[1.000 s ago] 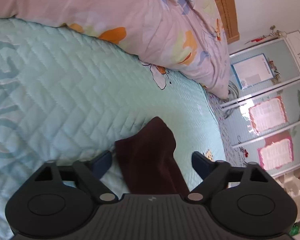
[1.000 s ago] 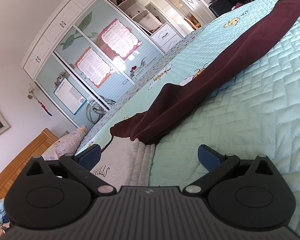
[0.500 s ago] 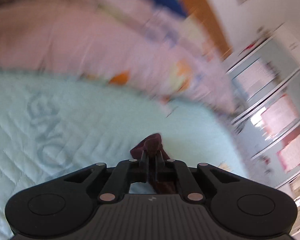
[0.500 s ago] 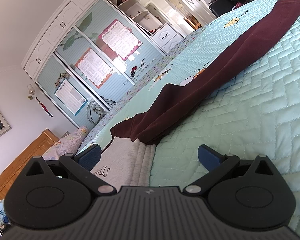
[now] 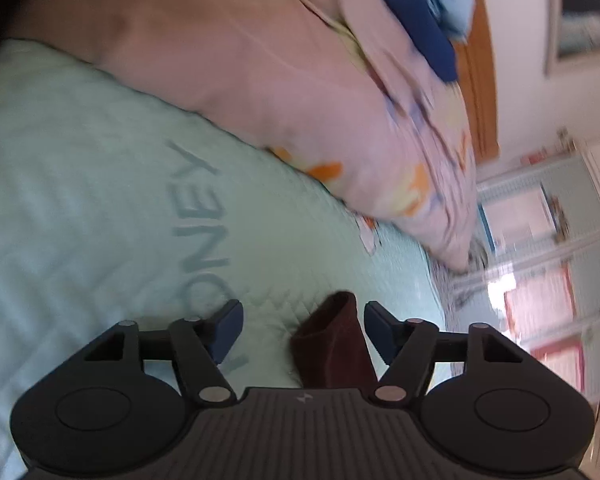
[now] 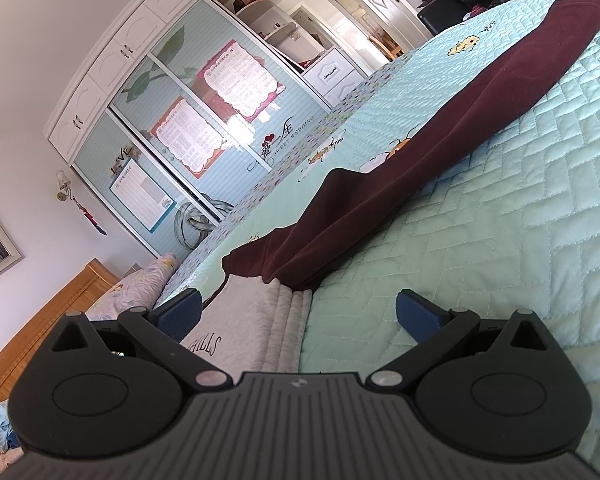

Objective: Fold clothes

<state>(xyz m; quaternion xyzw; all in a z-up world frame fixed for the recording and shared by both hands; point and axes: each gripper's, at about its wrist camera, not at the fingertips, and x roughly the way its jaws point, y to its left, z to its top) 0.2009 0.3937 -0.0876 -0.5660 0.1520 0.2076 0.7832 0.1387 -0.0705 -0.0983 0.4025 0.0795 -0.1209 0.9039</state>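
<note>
Garment under handling: a dark maroon piece [image 6: 416, 168], laid long across the quilted mint bedspread [image 6: 520, 220] from the upper right of the right wrist view down to its centre, where its near end overlaps a folded grey garment [image 6: 260, 320] printed with lettering.

Left gripper [image 5: 300, 328]: jaws spread, having just been opening. An end of the maroon cloth [image 5: 332, 344] stands between them at lower centre of the left wrist view, close against the right-hand pad; whether that pad touches it cannot be told, and the other pad stands clear of it. No pinch is evident.

Right gripper [image 6: 300, 308]: jaws spread wide and holding nothing, with the grey garment's edge between them at lower centre.

Assessment of step in hand: an end of the maroon garment appears to have been carried over and let go. To do it well, the released end should lie square on the layer beneath before the tongs withdraw, and withdrawal should be straight back, to avoid dragging the cloth.

Against the frame half a second earlier: the left jaws were then pressed together on the cloth tip; now they are apart. The pink floral pillow [image 5: 300, 100] fills more of the upper frame. The right wrist view is unchanged.
</note>
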